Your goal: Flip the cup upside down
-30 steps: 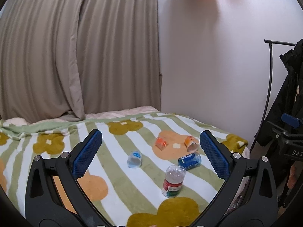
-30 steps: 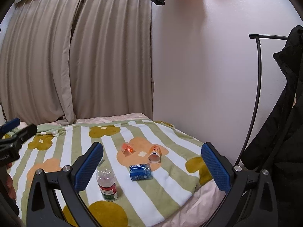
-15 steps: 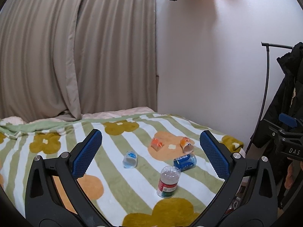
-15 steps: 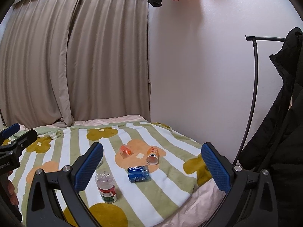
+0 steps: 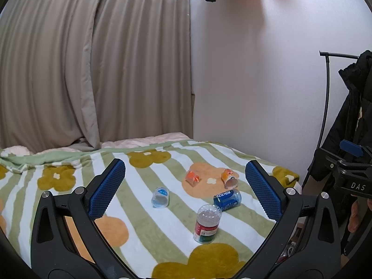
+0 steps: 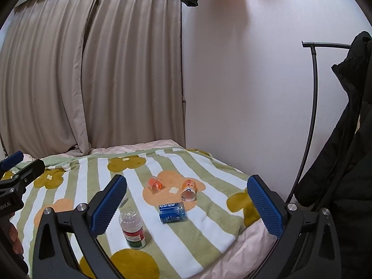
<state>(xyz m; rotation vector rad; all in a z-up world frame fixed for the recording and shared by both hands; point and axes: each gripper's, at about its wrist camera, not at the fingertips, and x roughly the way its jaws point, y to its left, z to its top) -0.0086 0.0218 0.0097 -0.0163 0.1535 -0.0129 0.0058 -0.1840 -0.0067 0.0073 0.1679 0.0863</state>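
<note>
The left claw (image 5: 184,190) is spread wide with nothing between its blue pads (image 5: 107,189), held above the near part of a bed covered by a striped, flower-patterned blanket (image 5: 139,239). The right claw (image 6: 187,203) is just as wide apart and empty, hovering over the blanket's near right corner. Framed between the left claw's fingers lies a clear cup (image 5: 160,197) with a blue mark, tipped on its side near the middle of the blanket, its mouth facing the camera — in the right view it is almost wholly hidden behind the left-hand pad. To its right a clear bottle (image 5: 207,224) with a red and green label stands upright, and just beyond it a blue can (image 5: 227,200) lies on its side. Farther back, on an orange flower, lie a small orange cup (image 5: 192,178) and an orange can (image 5: 229,178), both toppled, well apart from the clear cup. Grey curtains (image 5: 93,58) hang behind the bed's far edge — a black coat (image 6: 344,151) hangs at the right.
</note>
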